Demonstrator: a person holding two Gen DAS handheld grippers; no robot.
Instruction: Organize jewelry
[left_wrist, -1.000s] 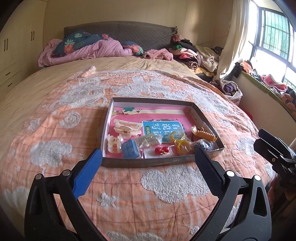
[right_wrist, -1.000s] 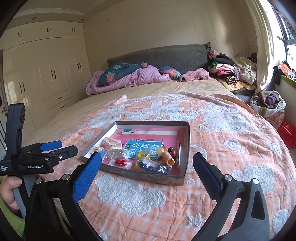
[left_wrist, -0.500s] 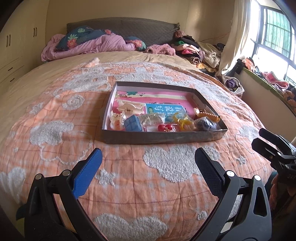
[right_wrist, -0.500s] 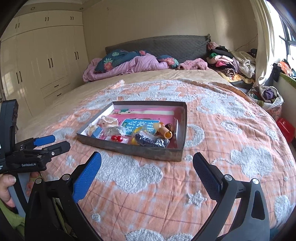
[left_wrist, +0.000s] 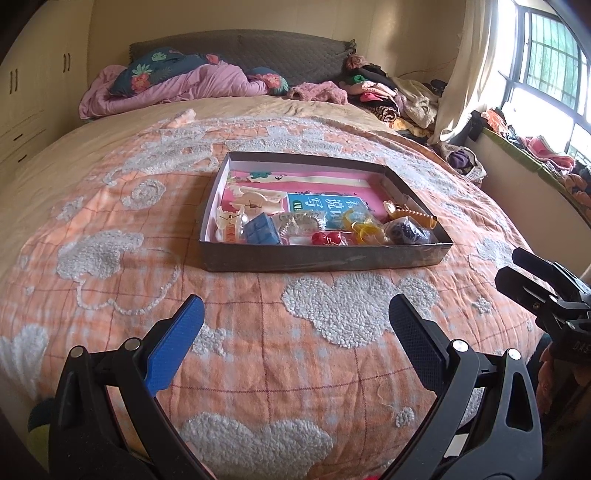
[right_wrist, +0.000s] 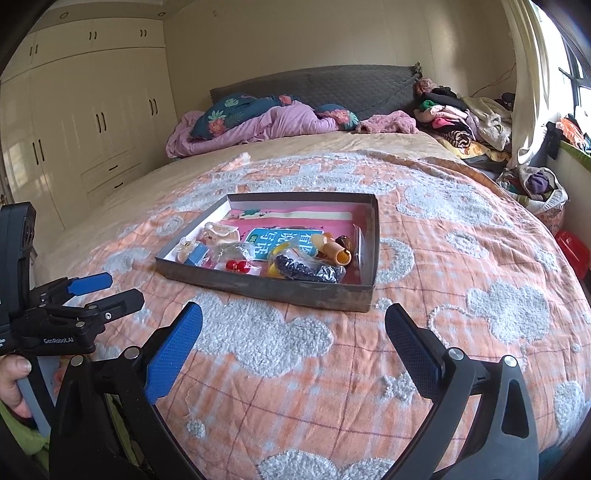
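I hold my left tool (left_wrist: 295, 317) and right tool (right_wrist: 293, 321) spread apart and empty, near the bed's (left_wrist: 110, 280) edge, lined up on the jewelry tray (left_wrist: 325, 254) before reaching in.

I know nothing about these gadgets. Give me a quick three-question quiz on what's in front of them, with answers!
1. True or false: the left gripper is holding a piece of jewelry.
2. What does the tray rest on?
A. a wooden desk
B. the orange bedspread
C. the floor
3. Fill in: the two red beads lie near the tray's ____ wall, as seen from the grippers.

Key:
1. False. Its jaws stand wide open and empty, as do the right gripper's.
2. B.
3. Near. They lie just behind the front wall, between the blue box and the yellow rings.
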